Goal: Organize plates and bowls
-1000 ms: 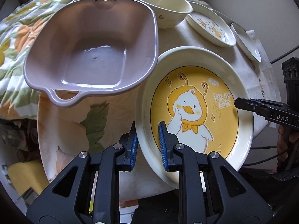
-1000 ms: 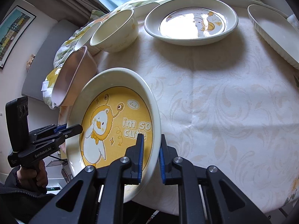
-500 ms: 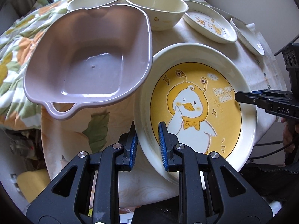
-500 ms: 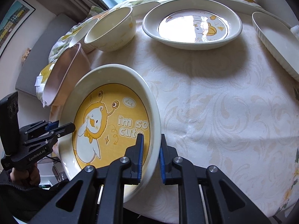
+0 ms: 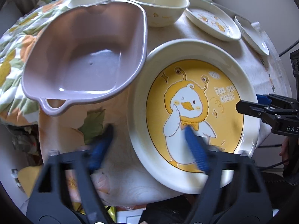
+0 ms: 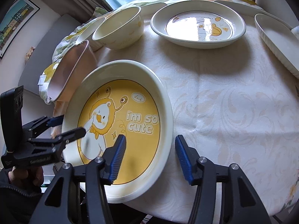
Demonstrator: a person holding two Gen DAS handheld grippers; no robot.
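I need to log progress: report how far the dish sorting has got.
Done: the duck plate lies on the tablecloth. In hand: nothing; left gripper and right gripper jaws are opening off its rim. Left: bowl, small plate and pink basin sit unstacked.

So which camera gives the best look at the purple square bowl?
The left wrist view: the purple square bowl shows whole, open side up, with its empty inside and loop handle. The right wrist view catches it only edge-on at the left, behind the duck plate.

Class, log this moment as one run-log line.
left gripper: opening | right gripper: opening | round yellow duck-print ceramic plate: released, on table edge
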